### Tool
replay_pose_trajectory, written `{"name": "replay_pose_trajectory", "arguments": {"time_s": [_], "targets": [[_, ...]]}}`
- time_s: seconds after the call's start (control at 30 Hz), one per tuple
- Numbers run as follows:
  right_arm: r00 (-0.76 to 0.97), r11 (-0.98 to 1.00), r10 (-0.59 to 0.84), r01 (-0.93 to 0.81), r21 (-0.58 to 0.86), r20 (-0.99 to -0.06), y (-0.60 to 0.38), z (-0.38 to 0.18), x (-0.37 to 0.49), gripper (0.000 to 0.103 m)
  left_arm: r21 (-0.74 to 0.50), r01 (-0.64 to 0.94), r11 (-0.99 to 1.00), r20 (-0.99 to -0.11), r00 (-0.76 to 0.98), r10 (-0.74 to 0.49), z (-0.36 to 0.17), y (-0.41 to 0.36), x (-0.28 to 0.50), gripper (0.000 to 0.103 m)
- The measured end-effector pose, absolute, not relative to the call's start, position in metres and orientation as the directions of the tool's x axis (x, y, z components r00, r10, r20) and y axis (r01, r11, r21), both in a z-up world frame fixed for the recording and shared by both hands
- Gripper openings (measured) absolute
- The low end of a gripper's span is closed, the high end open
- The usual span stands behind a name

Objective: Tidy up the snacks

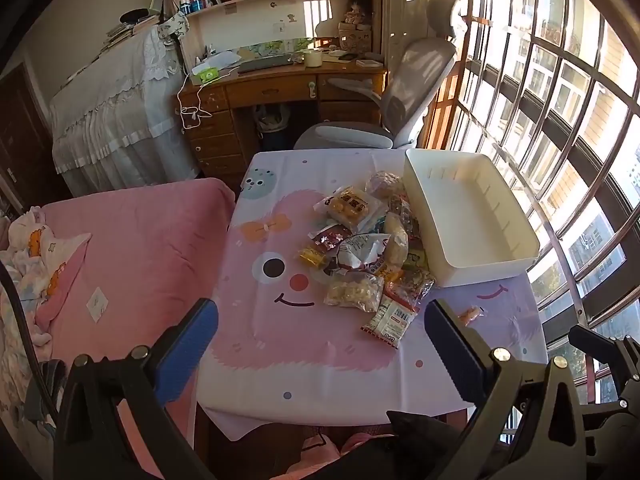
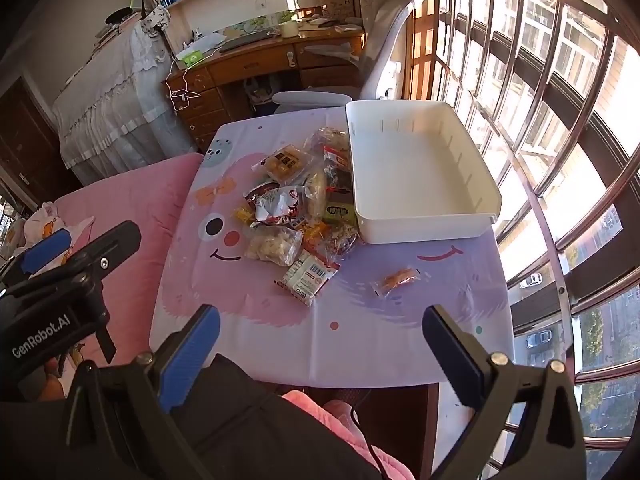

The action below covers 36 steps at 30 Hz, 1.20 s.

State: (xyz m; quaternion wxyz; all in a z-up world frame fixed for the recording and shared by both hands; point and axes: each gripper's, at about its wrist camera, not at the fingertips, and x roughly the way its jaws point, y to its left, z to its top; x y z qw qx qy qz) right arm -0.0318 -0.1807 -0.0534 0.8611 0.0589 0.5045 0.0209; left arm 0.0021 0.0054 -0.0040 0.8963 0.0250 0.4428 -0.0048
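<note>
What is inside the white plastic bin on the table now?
The white plastic bin holds nothing that can be seen: its floor is bare and sunlit. Its near wall hides a narrow strip of the floor. All snack packets lie outside, on the tablecloth beside it.

A white bin (image 2: pixel 416 236) sits on a pink-and-lilac cartoon-face tablecloth (image 2: pixel 360 344); blue-padded fingers (image 2: pixel 188 356).

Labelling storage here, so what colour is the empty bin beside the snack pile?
White bin, clearest in the right wrist view.
</note>
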Motion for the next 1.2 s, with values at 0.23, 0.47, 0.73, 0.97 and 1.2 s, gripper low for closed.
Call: {"name": "replay_pose_trajectory", "arguments": {"time_s": [0.23,0.47,0.73,0.97,1.2], "targets": [[0.489,0.992,0.093,0.026,0.120,-0.867,-0.1803,-0.0553,-0.0310,0.102,0.040,0.031,0.999,-0.795,0.606,0.013,-0.0045,0.0053,0.0023,0.103],[0.486,0.992,0.093,0.026,0.121,-0.869,-0.1811,-0.0563,-0.0298,0.102,0.040,0.031,0.999,-0.796,0.605,0.014,-0.0054,0.0053,0.0027,0.103],[0.483,0.992,0.093,0.027,0.122,-0.871,-0.1815,-0.0551,-0.0283,0.102,0.040,0.031,0.999,-0.797,0.603,0.013,-0.0050,0.0052,0.0030,0.103],[0.483,0.992,0.092,0.036,0.124,-0.871,-0.1835,-0.0590,-0.0285,0.102,0.034,0.033,0.999,-0.800,0.600,0.007,-0.0073,0.0060,0.0041,0.103],[0.494,0.992,0.074,0.054,0.115,-0.866,-0.1820,-0.0596,-0.0373,0.102,0.035,0.026,0.999,-0.796,0.605,0.012,-0.0091,0.0074,0.0041,0.103]]}}
